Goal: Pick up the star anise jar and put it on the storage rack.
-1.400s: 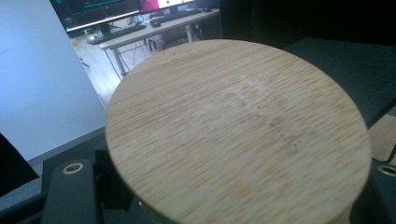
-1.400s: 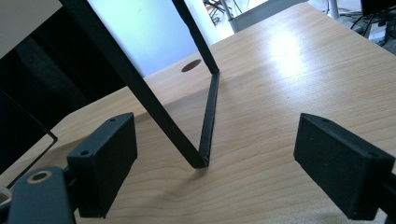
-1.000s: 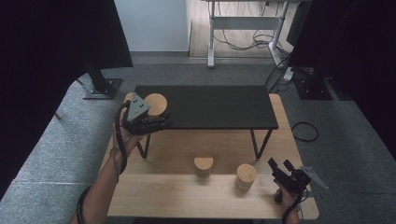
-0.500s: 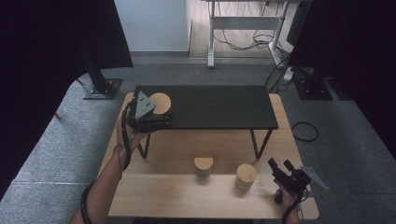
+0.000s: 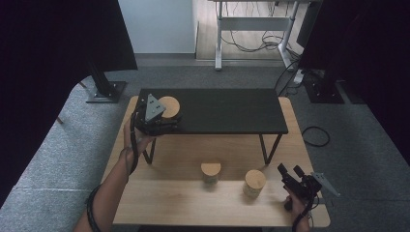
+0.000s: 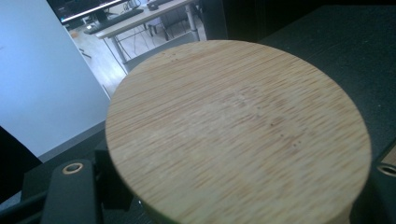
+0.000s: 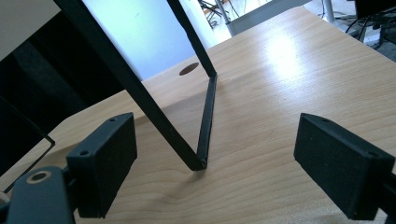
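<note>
Grey carpet ringed the worktop (image 5: 164, 203); my left claw (image 5: 167, 121) gripped a wooden-lidded jar (image 5: 169, 106) at the black shelf's (image 5: 227, 111) left end, right claw (image 5: 290, 172) open

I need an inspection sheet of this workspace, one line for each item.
Surface: light wooden table bearing a black shelf on thin legs.
Job's things: three wooden-lidded jars; one jar on the shelf, two jars on the table.
Clutter: nothing seen.
Grippers: left gripper shut on the shelf jar; right gripper open, empty, low over the table.
Cables: loose cable on the floor.
Surroundings: grey carpet, dark curtains, a desk frame behind.
</note>
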